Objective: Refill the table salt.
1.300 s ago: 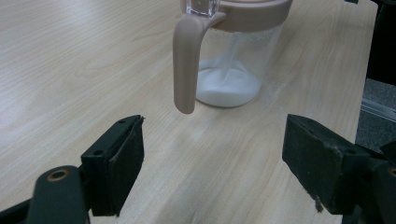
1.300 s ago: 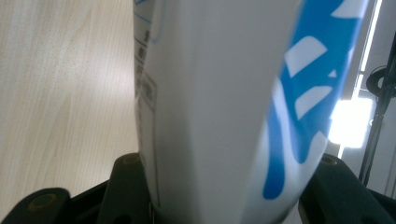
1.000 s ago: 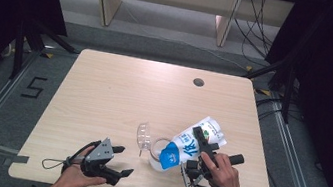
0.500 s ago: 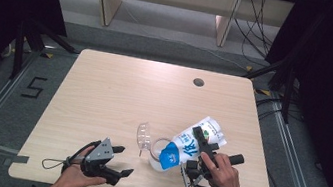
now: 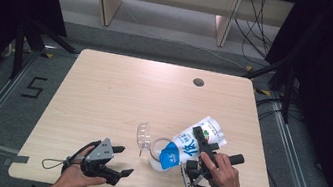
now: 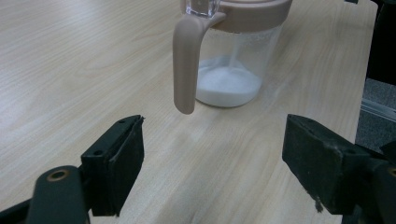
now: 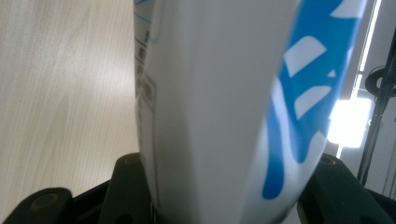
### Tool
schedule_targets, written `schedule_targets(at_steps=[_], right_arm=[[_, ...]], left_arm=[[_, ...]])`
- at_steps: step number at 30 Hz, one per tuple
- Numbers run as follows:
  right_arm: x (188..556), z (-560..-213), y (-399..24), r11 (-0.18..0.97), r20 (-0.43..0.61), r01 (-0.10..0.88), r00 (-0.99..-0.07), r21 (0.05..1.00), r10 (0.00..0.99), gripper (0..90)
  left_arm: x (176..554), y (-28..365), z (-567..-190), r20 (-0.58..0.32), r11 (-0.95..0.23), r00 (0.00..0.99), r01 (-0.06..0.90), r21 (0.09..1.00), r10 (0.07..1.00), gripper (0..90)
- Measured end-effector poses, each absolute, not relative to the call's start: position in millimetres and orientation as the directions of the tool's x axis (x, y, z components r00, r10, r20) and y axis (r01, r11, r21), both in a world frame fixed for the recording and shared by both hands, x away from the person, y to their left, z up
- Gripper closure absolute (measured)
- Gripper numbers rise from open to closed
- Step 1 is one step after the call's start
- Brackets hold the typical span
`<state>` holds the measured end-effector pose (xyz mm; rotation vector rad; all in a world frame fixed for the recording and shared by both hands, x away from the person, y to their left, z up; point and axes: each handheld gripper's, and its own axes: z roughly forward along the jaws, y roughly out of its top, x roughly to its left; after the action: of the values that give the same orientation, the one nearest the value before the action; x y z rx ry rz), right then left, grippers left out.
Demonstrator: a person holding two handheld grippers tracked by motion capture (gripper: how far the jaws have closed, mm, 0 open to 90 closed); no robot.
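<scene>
From the high view, a white bag (image 5: 191, 145) with blue print and a green mark at its far end lies tilted over the near right part of the wooden table (image 5: 119, 91), its long axis running from far right down to near left, its blue mouth end lowered onto the rim of a clear jug (image 5: 158, 149) whose lid (image 5: 143, 135) stands open. The right gripper (image 5: 201, 149) is clamped on the bag; the left gripper (image 5: 122, 161) rests near the front edge, jaws apart. In the left gripper view the jug (image 6: 231, 60), with a beige handle (image 6: 184, 65) and rim, holds a low heap of white powder (image 6: 228, 86). In the right gripper view the bag (image 7: 224, 107) is pinched between the jaws.
</scene>
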<state>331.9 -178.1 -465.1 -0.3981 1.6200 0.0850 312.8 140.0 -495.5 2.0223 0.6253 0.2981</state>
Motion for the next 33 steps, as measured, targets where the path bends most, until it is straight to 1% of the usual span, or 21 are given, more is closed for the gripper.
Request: schedule_targets(at_steps=[3,5,10,13,20,21,24,33], right_arm=[[331.8,-465.2,-178.5,0.936,-0.980,-0.304,-0.039,-0.175,-0.196,54.5],[330.6,-467.3,-179.6,0.948,-0.984,-0.283,-0.057,-0.149,-0.171,54.5],[330.8,-467.3,-179.3,0.947,-0.983,-0.284,-0.054,-0.152,-0.174,54.4],[331.1,-466.3,-178.9,0.942,-0.981,-0.293,-0.048,-0.165,-0.187,54.5],[330.7,-467.0,-179.5,0.947,-0.983,-0.284,-0.057,-0.151,-0.174,54.6],[330.8,-467.1,-179.3,0.946,-0.983,-0.284,-0.053,-0.153,-0.175,54.6],[330.8,-467.4,-179.2,0.947,-0.983,-0.283,-0.053,-0.154,-0.176,54.6],[330.7,-467.2,-179.2,0.946,-0.983,-0.283,-0.052,-0.156,-0.178,54.6]], left_arm=[[312.6,140.1,-495.6,-0.045,-0.405,0.838,0.309,0.861,0.544,20.6],[312.1,139.8,-495.8,-0.054,-0.398,0.834,0.319,0.860,0.550,20.6],[312.9,140.1,-495.5,-0.042,-0.407,0.840,0.306,0.861,0.542,20.6],[312.2,139.7,-495.9,-0.055,-0.398,0.834,0.319,0.860,0.550,20.6],[312.2,139.7,-495.9,-0.055,-0.398,0.833,0.319,0.860,0.550,20.6],[312.6,140.0,-495.5,-0.044,-0.405,0.839,0.308,0.861,0.543,20.6],[312.2,139.7,-495.9,-0.056,-0.397,0.833,0.321,0.860,0.551,20.6],[312.3,139.4,-495.8,-0.053,-0.397,0.838,0.312,0.863,0.544,20.6]])
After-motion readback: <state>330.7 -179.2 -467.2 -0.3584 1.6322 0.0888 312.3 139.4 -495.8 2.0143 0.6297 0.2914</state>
